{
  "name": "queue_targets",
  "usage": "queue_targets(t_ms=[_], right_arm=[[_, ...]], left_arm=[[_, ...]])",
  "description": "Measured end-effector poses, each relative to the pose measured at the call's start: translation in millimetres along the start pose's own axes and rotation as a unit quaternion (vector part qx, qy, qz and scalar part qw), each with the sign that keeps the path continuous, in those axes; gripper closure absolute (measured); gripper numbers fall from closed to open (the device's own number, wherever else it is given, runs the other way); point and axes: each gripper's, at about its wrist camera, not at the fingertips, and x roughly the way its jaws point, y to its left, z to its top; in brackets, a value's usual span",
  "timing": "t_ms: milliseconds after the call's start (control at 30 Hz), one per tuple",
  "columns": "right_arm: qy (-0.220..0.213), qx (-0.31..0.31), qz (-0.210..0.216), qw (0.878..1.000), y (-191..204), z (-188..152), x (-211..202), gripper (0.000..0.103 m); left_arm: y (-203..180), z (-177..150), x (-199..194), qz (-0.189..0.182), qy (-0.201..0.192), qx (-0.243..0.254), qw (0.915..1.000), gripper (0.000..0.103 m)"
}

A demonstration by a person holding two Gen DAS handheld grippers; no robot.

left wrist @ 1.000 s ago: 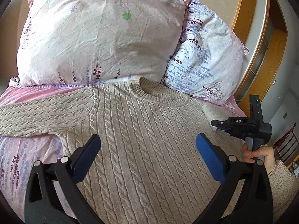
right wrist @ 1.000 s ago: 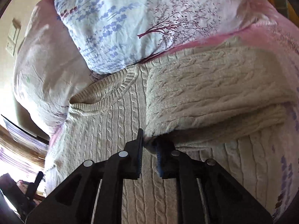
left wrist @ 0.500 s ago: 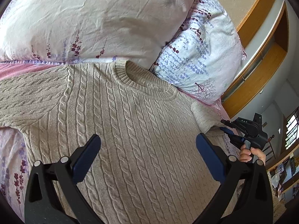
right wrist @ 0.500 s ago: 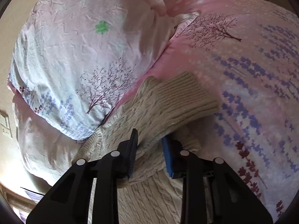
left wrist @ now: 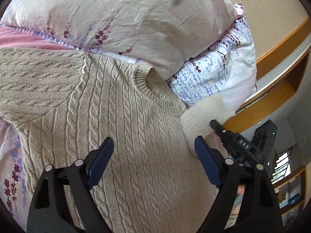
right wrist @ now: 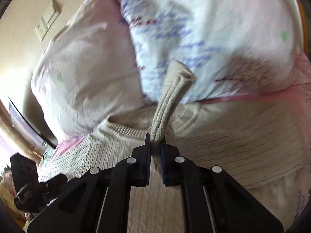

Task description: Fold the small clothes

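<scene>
A beige cable-knit sweater [left wrist: 124, 136] lies face up on the bed, collar toward the pillows, its left sleeve spread out to the left. My left gripper [left wrist: 153, 155] is open and empty, hovering over the sweater's chest. My right gripper [right wrist: 155, 145] is shut on the ribbed cuff of the sweater's right sleeve [right wrist: 169, 97] and holds it lifted over the collar area. The right gripper also shows in the left wrist view [left wrist: 213, 123] with the sleeve end [left wrist: 204, 114] raised at the sweater's right shoulder.
Two floral pillows [left wrist: 126, 19] [left wrist: 217, 68] lean at the head of the bed. A pink flowered sheet [left wrist: 11, 165] covers the bed. A wooden headboard shelf [left wrist: 276, 89] runs along the right. A wall switch [right wrist: 48, 19] is behind the pillows.
My right gripper has lifted the right sleeve cuff and swung it up over the sweater toward the collar. My left gripper has moved closer to the collar and stays open.
</scene>
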Motion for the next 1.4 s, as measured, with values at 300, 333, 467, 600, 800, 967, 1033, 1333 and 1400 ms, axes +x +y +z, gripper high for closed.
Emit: queue_targets(t_ms=[300,333,467,600,800,967,1033,1333,1400], right_arm=[[0.117,0.01,0.063,0.991,22.9,-31.1,27.7,0.049],[0.101,0.044,0.072,0.991,8.7,-28.4,11.3,0.049],[0.045,0.196,0.049,0.978,-70.1,-23.8,-43.5,0.053],[0.018,0.301,0.004,0.953,-139.9,-31.9,-75.3,0.059],[0.014,0.368,-0.012,0.93,-184.3,-43.6,-64.9,0.068],[-0.025,0.373,-0.03,0.927,-196.1,-41.3,-69.3,0.071],[-0.035,0.378,-0.025,0.925,-199.5,-40.9,-73.1,0.071],[-0.051,0.324,-0.011,0.945,-175.9,-30.0,-81.3,0.093],[-0.027,0.326,-0.001,0.945,-170.9,-34.1,-70.6,0.092]], left_arm=[[3.9,0.3,20.3,-0.004,0.028,-0.043,0.9987,0.019],[2.6,0.4,24.2,-0.004,0.033,-0.044,0.9985,0.019],[-1.8,1.5,43.8,-0.011,0.058,-0.061,0.9964,0.028],[-2.4,3.1,60.0,0.014,0.069,-0.079,0.9944,0.042],[-1.6,11.3,69.8,0.016,0.07,-0.096,0.9928,0.064],[-3.0,12.5,82.7,0.031,0.074,-0.087,0.9929,0.073],[-3.5,14.7,85.4,0.035,0.067,-0.087,0.9933,0.08],[-7.8,36.2,41.3,0.032,-0.004,-0.037,0.9988,0.096],[1.6,37.7,30.9,0.05,-0.009,-0.032,0.9982,0.096]])
